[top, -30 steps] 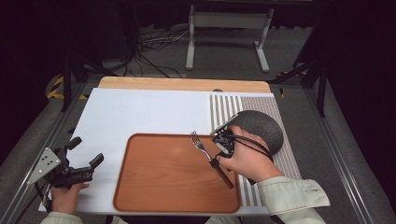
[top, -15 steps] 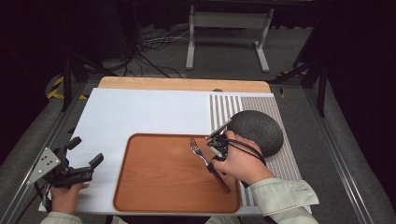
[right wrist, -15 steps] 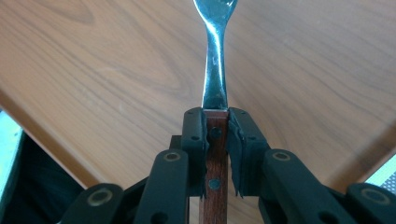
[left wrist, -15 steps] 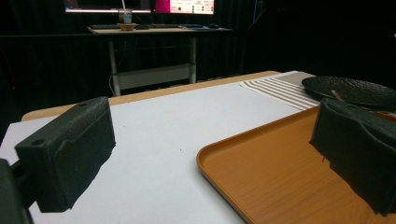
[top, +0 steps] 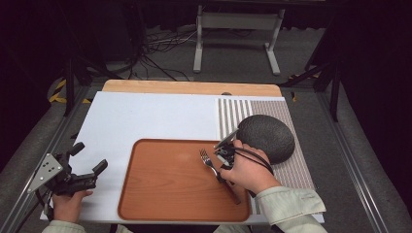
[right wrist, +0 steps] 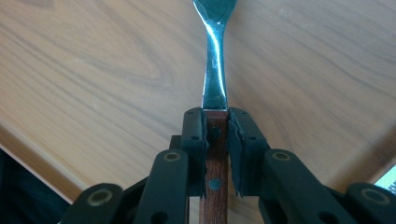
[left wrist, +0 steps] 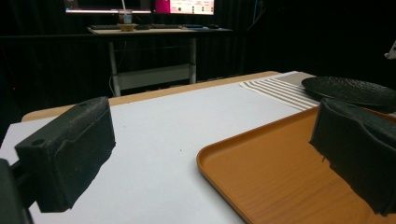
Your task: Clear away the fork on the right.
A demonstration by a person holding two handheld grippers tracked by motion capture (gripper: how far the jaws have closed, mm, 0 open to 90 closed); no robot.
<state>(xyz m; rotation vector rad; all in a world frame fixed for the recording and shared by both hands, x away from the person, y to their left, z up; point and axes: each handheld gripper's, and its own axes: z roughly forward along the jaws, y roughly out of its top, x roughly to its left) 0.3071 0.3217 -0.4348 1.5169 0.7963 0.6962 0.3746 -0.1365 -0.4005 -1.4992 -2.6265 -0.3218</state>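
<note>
1. Right gripper is pinching the steel fork with the dark wooden handle; both black jaws are pressed flat against the handle just below where the metal starts, so that's a firm hold.
2. From the high view the fork sits over the right part of the brown wooden rectangular tray, tines pointing up-left toward the far side. The right gripper is angled down at it, with the hand wrapped around the tool.
3. Can't tell for sure if the fork is touching the tray or hanging just above it. In the right gripper view the wood grain looks very close behind the tines, so I'd guess it's nearly down.
4. Just to the right of the tray there's a dark grey round textured plate on a grey-and-white striped placemat. Fork is near it, not on it.
5. Left gripper rests at the near left corner of the white table cover, jaws spread wide with nothing between them, well apart from the action.
6. Progress, my read: the pick-up part is done and the fork is over the tray. What's left is setting it flat and letting go. Not released yet.
</note>
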